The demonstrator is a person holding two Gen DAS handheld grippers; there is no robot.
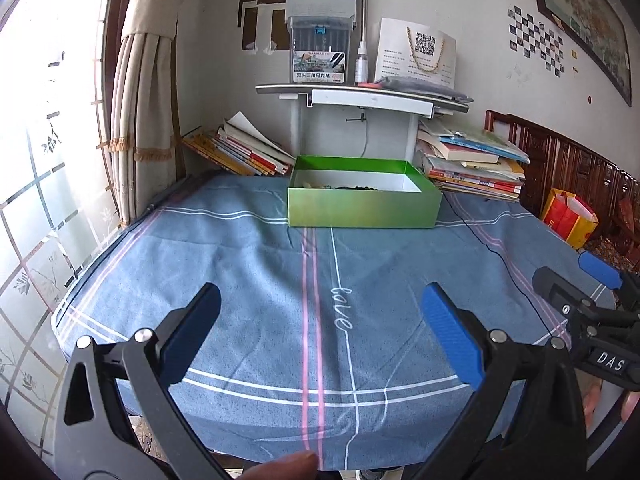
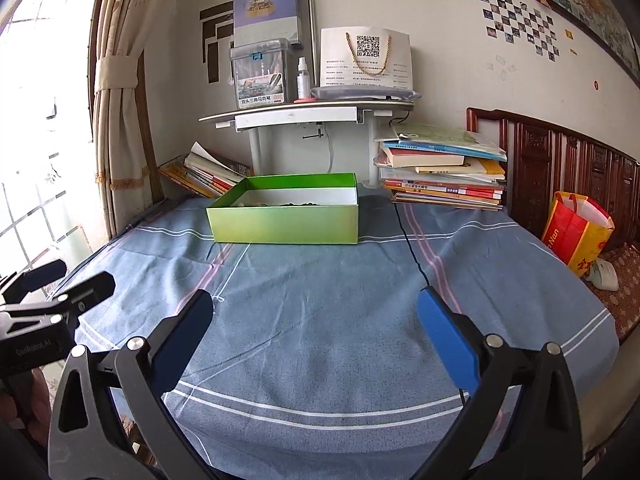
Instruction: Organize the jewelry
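Left tongs: the left gripper (image 1: 320,300) hangs over the near part of the table, its two blue-padded fingers spread wide with nothing between them
Right tongs: the right gripper (image 2: 316,304) hangs beside it to the right, fingers likewise spread wide and holding nothing
Table: covered with a blue cloth (image 1: 248,280) crossed by white and pink stripes, with the word "love" stitched in white
Box: a green box (image 1: 362,208) with a white inside and no lid stands at the far side of the cloth, well apart from both tongs
Jewelry: small dark beads (image 1: 358,188) and a few pale pieces lie on the floor of the box, close to its front wall; only a thin strip shows over the rim, so the separate pieces cannot be told apart
Cable: a thin black cord (image 2: 412,252) runs over the cloth to the right of the box
Behind the box: a small white shelf (image 1: 360,98) on legs, with a slanting row of books (image 1: 240,150) to its left and a stack of books (image 1: 472,164) to its right
Far right: a red and yellow bag (image 2: 576,232) beside a dark wooden headboard
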